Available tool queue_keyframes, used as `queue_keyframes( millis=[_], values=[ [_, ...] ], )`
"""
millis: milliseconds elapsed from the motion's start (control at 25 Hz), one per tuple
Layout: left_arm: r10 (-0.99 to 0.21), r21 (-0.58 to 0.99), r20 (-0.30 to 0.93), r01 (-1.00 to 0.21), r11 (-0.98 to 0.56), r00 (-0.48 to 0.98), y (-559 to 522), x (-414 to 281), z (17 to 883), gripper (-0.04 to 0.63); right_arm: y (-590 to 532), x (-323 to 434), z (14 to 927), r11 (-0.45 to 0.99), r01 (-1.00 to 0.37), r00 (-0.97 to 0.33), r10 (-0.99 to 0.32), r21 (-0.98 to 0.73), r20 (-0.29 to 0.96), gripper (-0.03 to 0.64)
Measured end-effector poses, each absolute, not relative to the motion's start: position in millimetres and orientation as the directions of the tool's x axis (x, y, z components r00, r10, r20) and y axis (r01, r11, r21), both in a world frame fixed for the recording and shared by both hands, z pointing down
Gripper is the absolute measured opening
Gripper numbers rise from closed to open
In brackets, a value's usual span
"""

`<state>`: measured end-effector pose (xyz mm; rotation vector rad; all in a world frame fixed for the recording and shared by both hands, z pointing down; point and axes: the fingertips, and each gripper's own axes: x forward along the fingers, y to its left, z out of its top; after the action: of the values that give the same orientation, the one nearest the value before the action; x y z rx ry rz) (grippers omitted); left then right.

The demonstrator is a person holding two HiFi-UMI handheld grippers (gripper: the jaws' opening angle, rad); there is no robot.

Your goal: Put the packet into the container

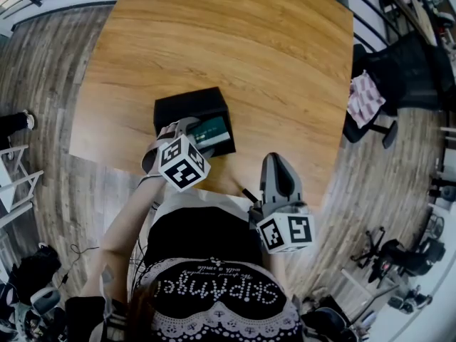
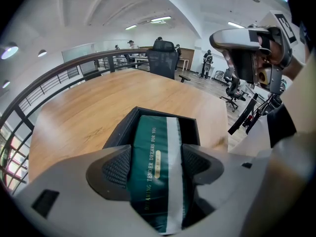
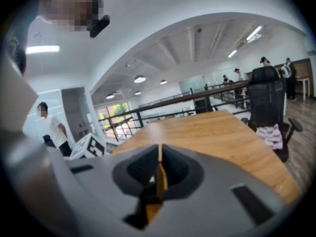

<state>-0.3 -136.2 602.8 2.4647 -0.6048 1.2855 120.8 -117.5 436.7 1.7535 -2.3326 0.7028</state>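
A dark green packet (image 2: pixel 154 154) with a white stripe and gold print lies lengthwise between the jaws of my left gripper (image 2: pixel 157 166), which is shut on it. The packet's far end reaches into the black open-topped container (image 2: pixel 122 128). In the head view the container (image 1: pixel 187 107) stands near the front of the wooden table (image 1: pixel 235 41), and the packet (image 1: pixel 214 130) shows at its right side under the left gripper (image 1: pixel 195 131). My right gripper (image 1: pixel 277 165) hovers by the table's front edge, to the right of the container. Its jaws are shut with nothing between them (image 3: pixel 159 168).
A black office chair draped with a pink cloth (image 1: pixel 366 97) stands off the table's right side. Another black chair (image 2: pixel 163 61) sits at the far end. A railing (image 2: pixel 59 68) runs along the left. Several people stand in the background.
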Motion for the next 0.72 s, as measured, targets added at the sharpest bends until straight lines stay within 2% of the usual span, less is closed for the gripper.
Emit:
queue_keyframes(
  millis=[520,720],
  values=[
    [-0.239,0.063,0.822,-0.5,-0.864,0.517,-136.4,-0.8,600.2,0.341,-114.1,119.6,434.4,0.224,-0.933,-0.322,-0.87,-0.282,0.373,0.041],
    [-0.263,0.097,0.79,-0.536,-0.839,0.554,-137.8,-2.6,585.6,0.341,-111.4,118.1,433.2,0.233,-0.931,-0.329,-0.869,-0.281,0.37,0.041]
  ],
)
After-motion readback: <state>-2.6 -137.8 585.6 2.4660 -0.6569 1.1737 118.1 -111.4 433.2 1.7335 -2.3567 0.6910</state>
